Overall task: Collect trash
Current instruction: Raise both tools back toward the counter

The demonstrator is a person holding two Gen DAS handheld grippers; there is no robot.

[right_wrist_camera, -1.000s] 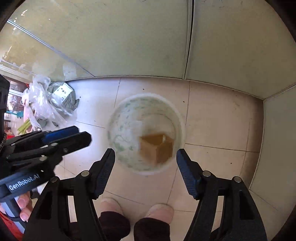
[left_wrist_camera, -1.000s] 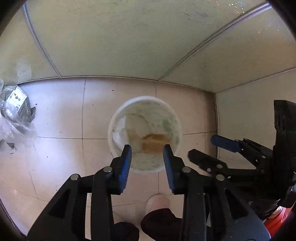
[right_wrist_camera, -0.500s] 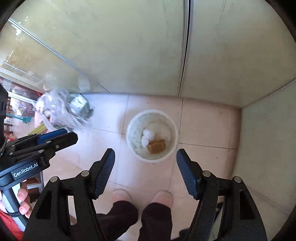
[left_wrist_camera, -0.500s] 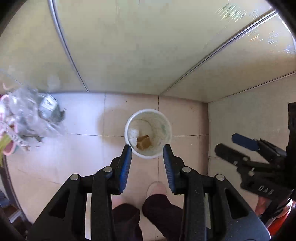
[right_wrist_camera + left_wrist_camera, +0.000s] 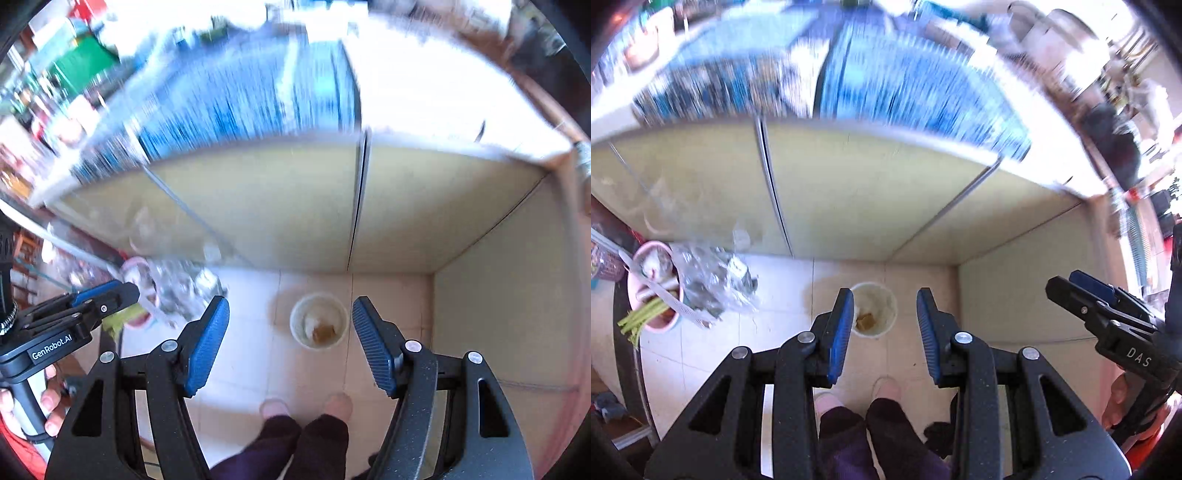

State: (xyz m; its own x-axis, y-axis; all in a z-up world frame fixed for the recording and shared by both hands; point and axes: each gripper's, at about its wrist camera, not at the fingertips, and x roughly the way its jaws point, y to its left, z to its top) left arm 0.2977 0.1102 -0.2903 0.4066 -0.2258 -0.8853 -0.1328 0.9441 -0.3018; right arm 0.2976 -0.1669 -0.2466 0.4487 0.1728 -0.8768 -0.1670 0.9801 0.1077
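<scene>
**Both grippers empty, high above the bin**

The left gripper (image 5: 885, 328) and right gripper (image 5: 290, 341) point steeply down at the floor, jaws spread with nothing between them, the right wider. Below stand the person's feet (image 5: 306, 406) on pale floor tiles (image 5: 240, 354). Beyond, the white trash bin (image 5: 320, 320) sits near pale-green cabinet doors (image 5: 849, 199), holding a brown scrap (image 5: 323, 331) and something white. A plastic bag (image 5: 713, 284) lies to the left.
</scene>
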